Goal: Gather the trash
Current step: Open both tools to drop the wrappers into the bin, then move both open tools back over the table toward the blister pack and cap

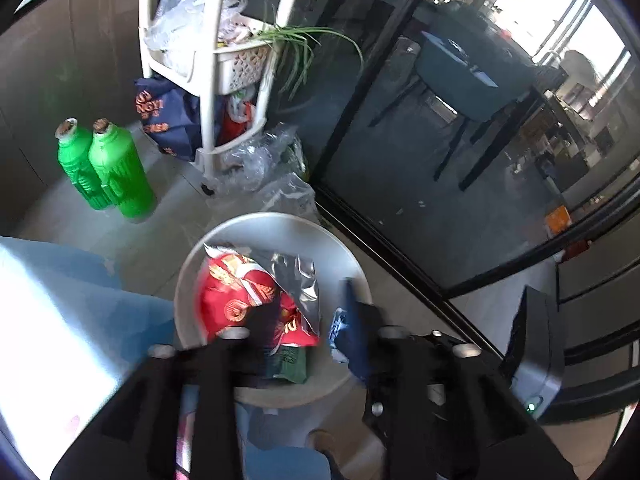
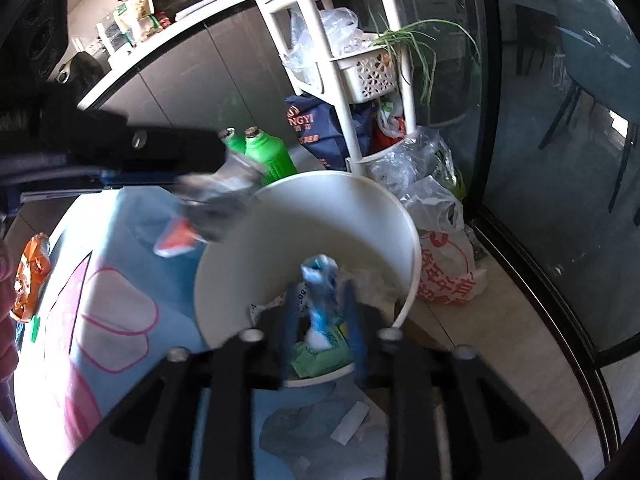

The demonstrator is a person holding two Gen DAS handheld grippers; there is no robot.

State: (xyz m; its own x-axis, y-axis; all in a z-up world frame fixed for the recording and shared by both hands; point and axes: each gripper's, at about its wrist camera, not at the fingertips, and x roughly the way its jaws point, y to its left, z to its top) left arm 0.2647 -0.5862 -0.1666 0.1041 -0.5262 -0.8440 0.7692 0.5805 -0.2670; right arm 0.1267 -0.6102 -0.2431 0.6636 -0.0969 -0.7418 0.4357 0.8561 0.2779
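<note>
Over the white bin (image 2: 400,216), already holding wrappers, the left gripper (image 1: 308,336) grips a red snack bag (image 1: 236,296), the right gripper (image 2: 320,320) pinches a blue wrapper (image 2: 320,292), and an orange packet (image 2: 30,276) remains uncollected.

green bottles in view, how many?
2. Both stand upright on the floor, touching side by side, left of the white shelf rack and beyond the white bin: left green bottle, right green bottle. None hidden that I can see.

Black tool (image 2: 320,320) frame, blue finger pads (silver bolts on top).
</note>
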